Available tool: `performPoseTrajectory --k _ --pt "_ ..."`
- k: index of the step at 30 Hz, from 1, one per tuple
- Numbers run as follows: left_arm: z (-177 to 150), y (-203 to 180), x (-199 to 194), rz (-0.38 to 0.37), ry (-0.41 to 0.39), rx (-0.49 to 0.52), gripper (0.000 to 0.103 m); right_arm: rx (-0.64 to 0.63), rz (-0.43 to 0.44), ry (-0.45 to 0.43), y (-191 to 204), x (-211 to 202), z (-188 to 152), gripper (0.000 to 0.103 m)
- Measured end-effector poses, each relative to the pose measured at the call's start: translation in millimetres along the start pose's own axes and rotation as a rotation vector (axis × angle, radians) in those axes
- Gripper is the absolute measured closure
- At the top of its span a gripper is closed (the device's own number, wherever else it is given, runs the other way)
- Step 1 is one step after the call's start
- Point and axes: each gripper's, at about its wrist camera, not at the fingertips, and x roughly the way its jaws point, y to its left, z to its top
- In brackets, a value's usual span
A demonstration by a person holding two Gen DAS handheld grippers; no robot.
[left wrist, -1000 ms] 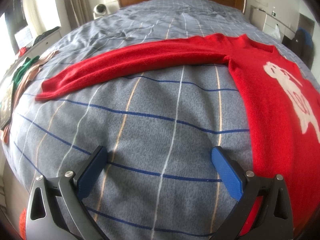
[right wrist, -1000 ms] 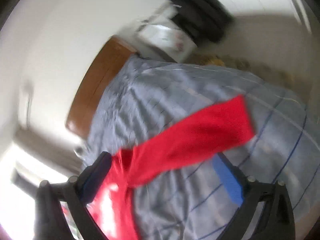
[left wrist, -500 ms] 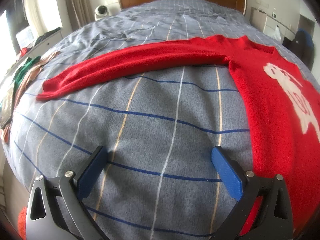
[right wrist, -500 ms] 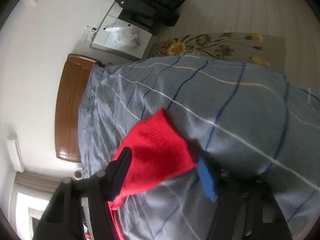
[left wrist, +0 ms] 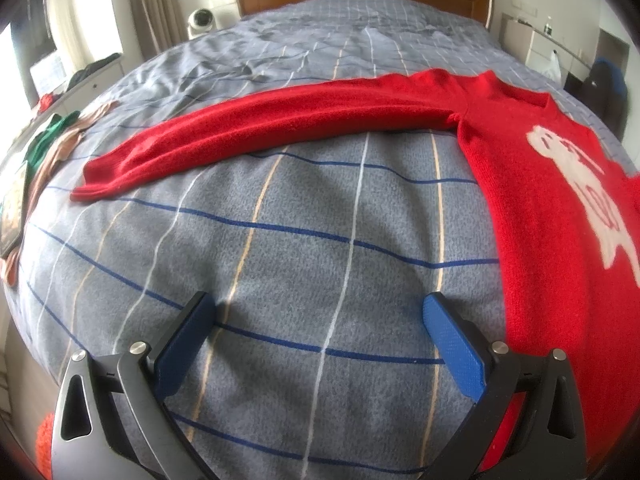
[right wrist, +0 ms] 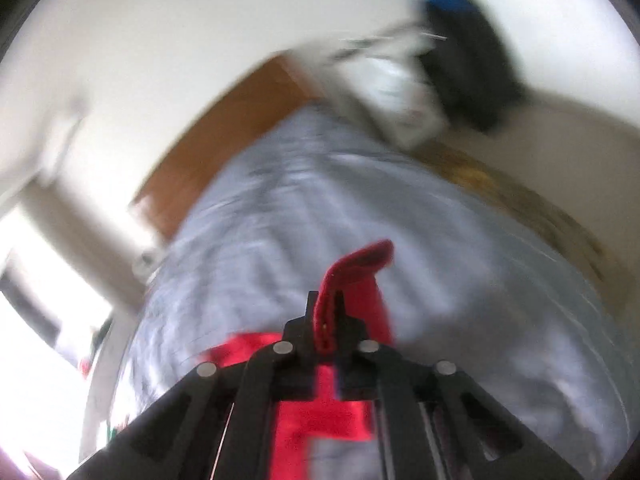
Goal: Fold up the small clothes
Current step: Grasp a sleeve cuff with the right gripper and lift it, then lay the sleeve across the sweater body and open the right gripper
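Red knitted sweater with a white animal motif (left wrist: 540, 184) lies face-up and spread flat on the grey checked bed cover (left wrist: 320, 240), one long sleeve (left wrist: 260, 132) stretched out sideways toward the bed's left edge. Soft, light, floppy knit: it will sag and drape from any pinch, not slippery, nothing fragile, though the loose weave can stretch if tugged hard. Best hold points look like the cuffs, hem corners and shoulder seams, where the fabric is doubled.

Right gripper (right wrist: 326, 320) has just been closing and is now clenched on the other sleeve's red cuff (right wrist: 352, 276), which sticks up folded between the jaws; that view is motion-blurred. Left gripper (left wrist: 320, 336) is released, jaws wide, empty, hovering over bare bed cover just beside the sweater's side edge. Judged step: carrying the pinched sleeve across the body.
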Motion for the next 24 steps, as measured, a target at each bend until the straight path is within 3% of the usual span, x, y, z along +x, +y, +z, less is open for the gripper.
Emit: performPoseTrajectory --k 5,8,9,10,11,12,16,19,24 --pt "0 0 1 0.001 -0.006 0.003 0.000 -0.213 0.140 0.123 132 65 -28 0.098" --pt "-1 0 0 0.000 -0.008 0.004 0.000 -0.242 0.202 0.206 173 113 -69 0.096" --pt "-1 -1 0 0.001 -0.008 0.003 0.000 -0.229 0.233 0.268 179 134 -85 0.091" --pt "-1 -1 0 0.001 -0.008 0.003 0.000 -0.208 0.250 0.329 180 150 -100 0.067" --pt "-2 -1 0 0.001 -0.008 0.003 0.000 -0.181 0.253 0.395 179 169 -115 0.031" --pt "-2 0 0 0.001 -0.008 0.003 0.000 -0.145 0.262 0.434 177 182 -126 0.026" --pt "-2 -1 0 0.001 -0.008 0.004 0.000 -0.046 0.276 0.469 144 187 -151 0.026" --pt "-2 -1 0 0.002 -0.008 0.003 0.000 -0.050 0.181 0.433 106 169 -151 0.026" --pt "-2 -1 0 0.005 -0.011 0.003 0.000 -0.104 -0.055 0.370 21 127 -151 0.026"
